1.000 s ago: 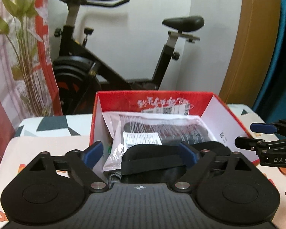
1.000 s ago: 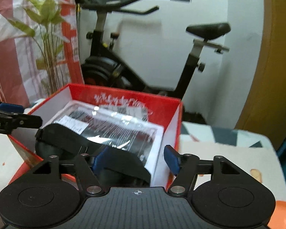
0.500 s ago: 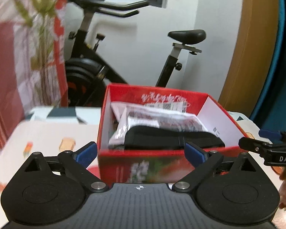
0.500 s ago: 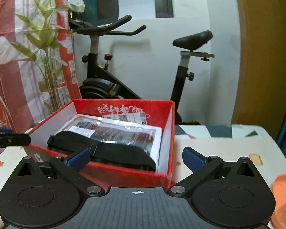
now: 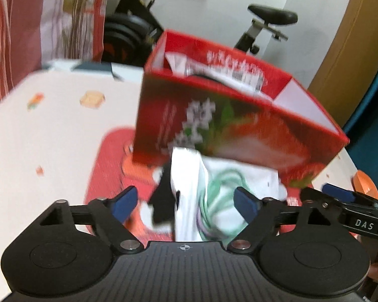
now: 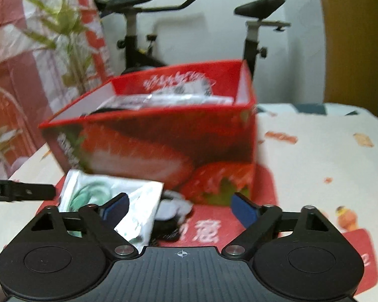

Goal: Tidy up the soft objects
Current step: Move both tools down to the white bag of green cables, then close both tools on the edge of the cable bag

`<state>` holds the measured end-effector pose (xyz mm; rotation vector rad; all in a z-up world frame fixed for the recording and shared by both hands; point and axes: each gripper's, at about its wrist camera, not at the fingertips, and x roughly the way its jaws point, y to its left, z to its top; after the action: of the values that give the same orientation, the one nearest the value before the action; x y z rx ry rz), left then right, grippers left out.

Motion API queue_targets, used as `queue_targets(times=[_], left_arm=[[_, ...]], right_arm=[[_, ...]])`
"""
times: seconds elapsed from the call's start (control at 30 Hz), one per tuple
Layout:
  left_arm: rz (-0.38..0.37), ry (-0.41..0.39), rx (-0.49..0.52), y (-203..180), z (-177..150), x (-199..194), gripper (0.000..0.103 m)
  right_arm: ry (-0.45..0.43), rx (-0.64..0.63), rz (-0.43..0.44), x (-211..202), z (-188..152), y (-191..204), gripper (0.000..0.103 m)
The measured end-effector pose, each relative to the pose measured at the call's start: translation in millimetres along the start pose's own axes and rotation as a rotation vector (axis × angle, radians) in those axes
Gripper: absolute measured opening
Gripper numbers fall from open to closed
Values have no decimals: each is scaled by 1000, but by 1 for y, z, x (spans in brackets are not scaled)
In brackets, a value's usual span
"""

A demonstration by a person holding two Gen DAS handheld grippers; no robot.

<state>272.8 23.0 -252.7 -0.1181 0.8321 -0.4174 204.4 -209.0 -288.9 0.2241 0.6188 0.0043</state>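
A red strawberry-print box (image 5: 229, 130) stands on the table, holding a plastic-wrapped pack (image 5: 224, 75) and a black soft item. The box also shows in the right wrist view (image 6: 163, 136). In front of it lies a clear bag with green cord (image 5: 214, 198), also in the right wrist view (image 6: 108, 201), beside a small black-and-white item (image 6: 168, 216). My left gripper (image 5: 185, 201) is open, hovering over the bag. My right gripper (image 6: 179, 207) is open, empty, near the black-and-white item. The right gripper also shows in the left wrist view (image 5: 340, 201).
A red mat (image 6: 214, 226) lies under the box on a patterned tablecloth (image 5: 50, 130). An exercise bike (image 6: 143, 30) and a plant (image 6: 63, 25) stand behind the table. An orange object (image 5: 365, 183) sits at the right edge.
Both grippers have pulled back from the box and dropped lower. The box interior is now mostly hidden; the bag with green cord in front of the box has come into view.
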Motion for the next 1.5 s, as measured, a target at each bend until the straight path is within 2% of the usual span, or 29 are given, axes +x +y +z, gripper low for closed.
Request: queue_targets(times=[0.03,0.07,0.1,0.17,0.3,0.53,0.77,0.93,1.07,1.2,1.5], left_arm=[[-4,10,-3,0,-3,2,76],[-14,21,-5,0,-4,4,65],[-27,30,-7,0,-5,5,51],[-43,43,-9,0,-6,8,40],[-45,41,-18,3,-7,9,40],[-48,50,-44,7,0,17,40],[-62,54,-33,4,1,26,42],[-85,63,-16,-2,-1,24,42],[-133,75,-18,-5,-8,21,42],[-132,103,-23,-3,-15,24,38],[-169,143,-41,2,-22,28,36]], right_arm=[[11,-3,18,2,-2,2,80],[22,-11,34,4,-2,4,74],[32,-23,46,6,-3,6,67],[48,-54,63,9,-4,12,57],[78,-58,102,14,-4,14,42],[109,-77,140,25,-5,23,41],[145,-38,156,36,-6,20,40],[142,-43,173,33,-7,23,26],[150,-8,175,32,-8,19,26],[146,31,201,30,-15,10,31],[119,48,183,26,-25,5,33]])
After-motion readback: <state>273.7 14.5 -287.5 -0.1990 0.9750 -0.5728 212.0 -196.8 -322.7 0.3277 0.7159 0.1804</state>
